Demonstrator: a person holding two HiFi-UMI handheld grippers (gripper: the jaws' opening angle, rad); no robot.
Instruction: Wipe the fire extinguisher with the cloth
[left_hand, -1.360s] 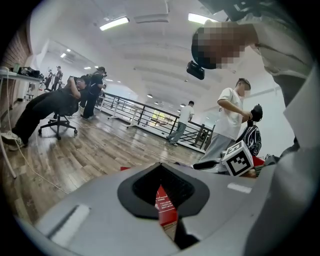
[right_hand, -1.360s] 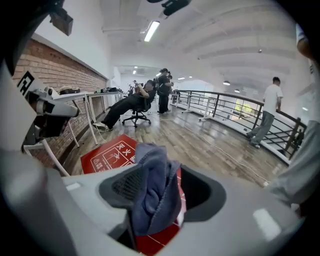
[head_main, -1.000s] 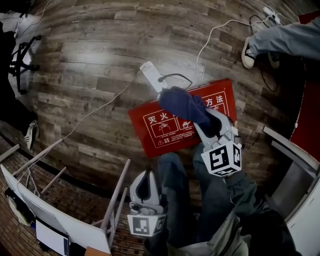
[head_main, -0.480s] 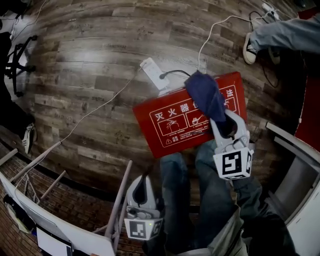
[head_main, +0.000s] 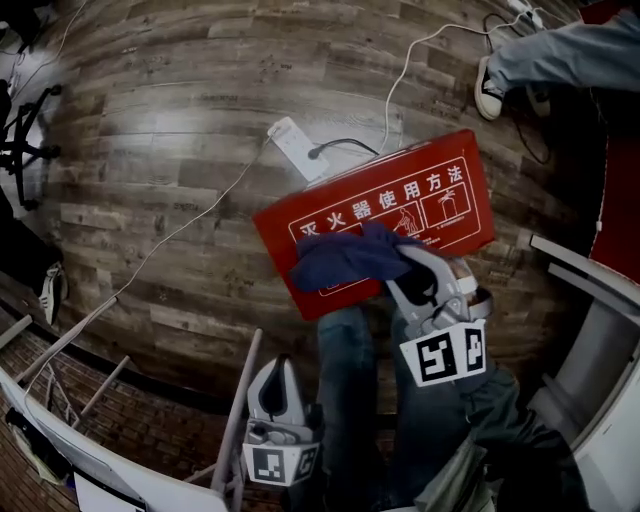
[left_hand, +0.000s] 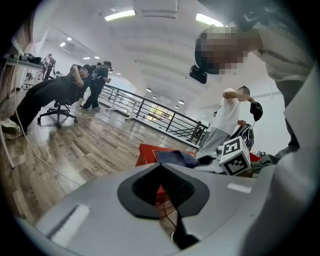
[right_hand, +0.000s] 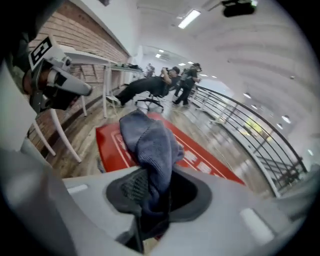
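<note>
**A:** Where to find the red flat fire-extinguisher box with white print (head_main: 440, 215)?

**B:** Lying flat on the brown wood-plank floor (head_main: 150, 130), just ahead of the blue-jeaned legs (head_main: 345, 400), slanted up toward the right in the head view. Just beside its far left corner, a white power strip (head_main: 290, 140) with a black cable (head_main: 345, 145) plugged in.

**A:** And the dark blue cloth (head_main: 345, 258)?

**B:** Draped over the box's near left part, covering some of the print. Pinched at 1 end by the right gripper (head_main: 412, 278), its 2 jaws just lately closing in, fabric bunched tight between the pads.

**A:** Anything in the left gripper (head_main: 283, 372)?

**B:** Nothing. Held low beside a white table leg (head_main: 235, 420), well apart from box and cloth, fingertips together.

**A:** Elsewhere?

**B:** At the top right, another person's grey trouser leg (head_main: 560, 55) and white-soled shoe (head_main: 490, 92), near a white cable (head_main: 420, 50).
</note>
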